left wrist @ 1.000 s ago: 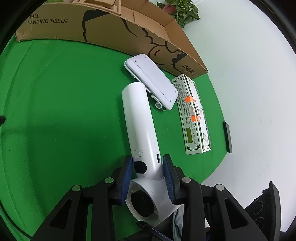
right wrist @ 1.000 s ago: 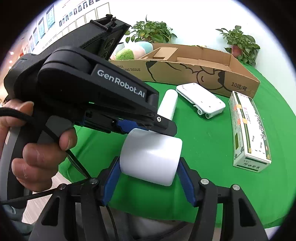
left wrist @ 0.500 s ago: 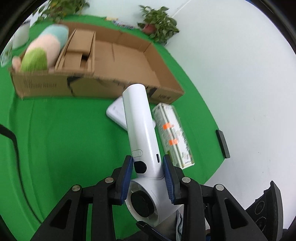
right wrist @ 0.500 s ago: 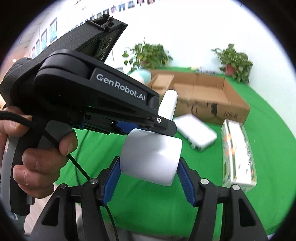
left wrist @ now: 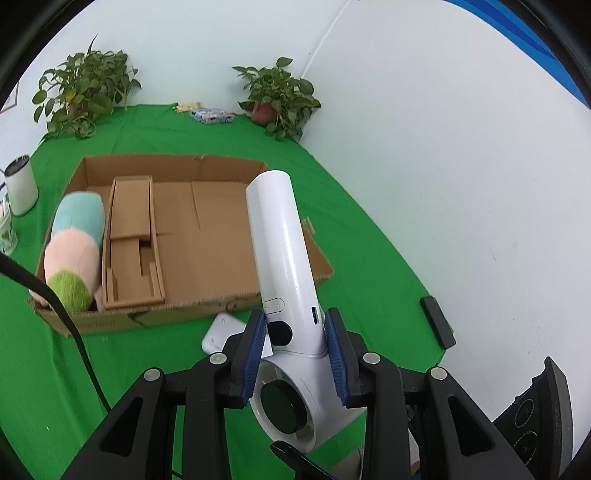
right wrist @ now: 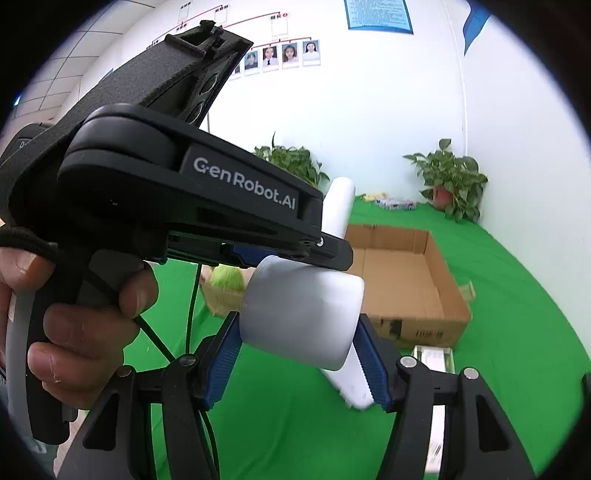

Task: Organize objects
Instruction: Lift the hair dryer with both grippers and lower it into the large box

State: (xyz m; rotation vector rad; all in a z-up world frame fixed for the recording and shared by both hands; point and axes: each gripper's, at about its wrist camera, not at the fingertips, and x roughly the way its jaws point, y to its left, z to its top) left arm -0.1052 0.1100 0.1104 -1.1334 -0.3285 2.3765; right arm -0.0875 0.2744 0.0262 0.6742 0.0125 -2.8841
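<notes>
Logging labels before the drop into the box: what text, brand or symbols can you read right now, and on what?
"GenRobot.AI": on the side of the left tool, seen from the right wrist view.
"-" and "+": on the button of the white handheld device.
Print on the cardboard box front: blurred, unreadable.
Blue poster and photo captions on the wall: too small to read.

The left gripper (right wrist: 334, 254) hides the plush toy (right wrist: 227, 277); the carton (right wrist: 439, 360) is cut off.
</notes>
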